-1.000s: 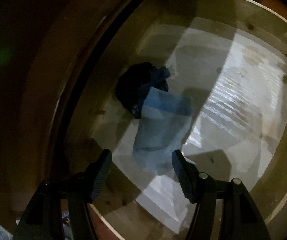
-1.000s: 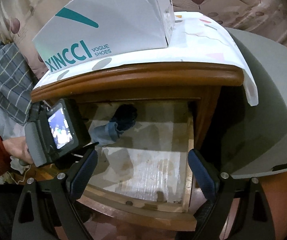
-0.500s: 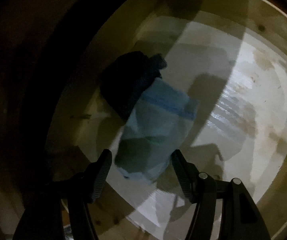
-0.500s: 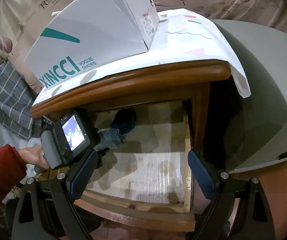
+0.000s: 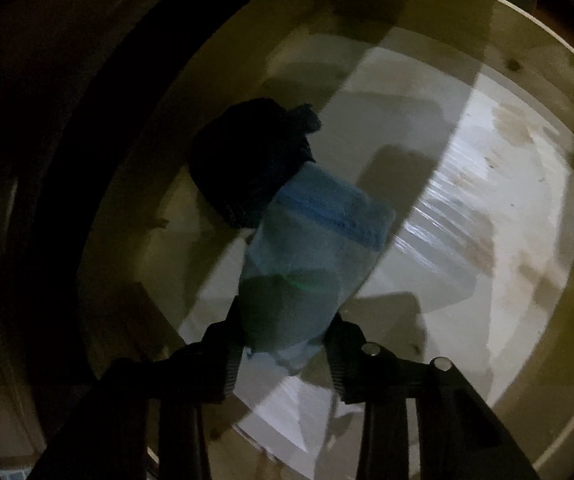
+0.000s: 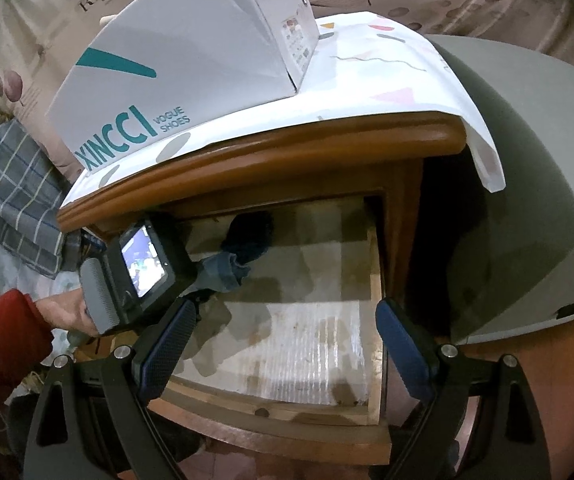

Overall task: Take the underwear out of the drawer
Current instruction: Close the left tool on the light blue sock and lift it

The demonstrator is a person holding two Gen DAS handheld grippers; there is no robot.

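Light blue underwear (image 5: 311,256) lies in the open wooden drawer (image 6: 271,416), its far end against a dark bundle of cloth (image 5: 247,160). My left gripper (image 5: 287,344) has its jaws closed in on the near end of the underwear, cloth pinched between them. In the right wrist view the left gripper's body (image 6: 135,276) reaches into the drawer's left side and the blue underwear (image 6: 227,270) bunches at its tip beside the dark bundle (image 6: 249,232). My right gripper (image 6: 287,348) is open and empty, hovering in front of the drawer.
The drawer floor has a white liner (image 6: 287,344). A white XINCCI shoe box (image 6: 191,64) sits on a patterned cloth (image 6: 387,76) on the cabinet top. A grey surface (image 6: 527,184) is to the right, a plaid cloth (image 6: 15,184) to the left.
My left gripper moved forward onto the blue underwear and its jaws closed on the cloth's near end. The right gripper stayed open, shifting slightly.
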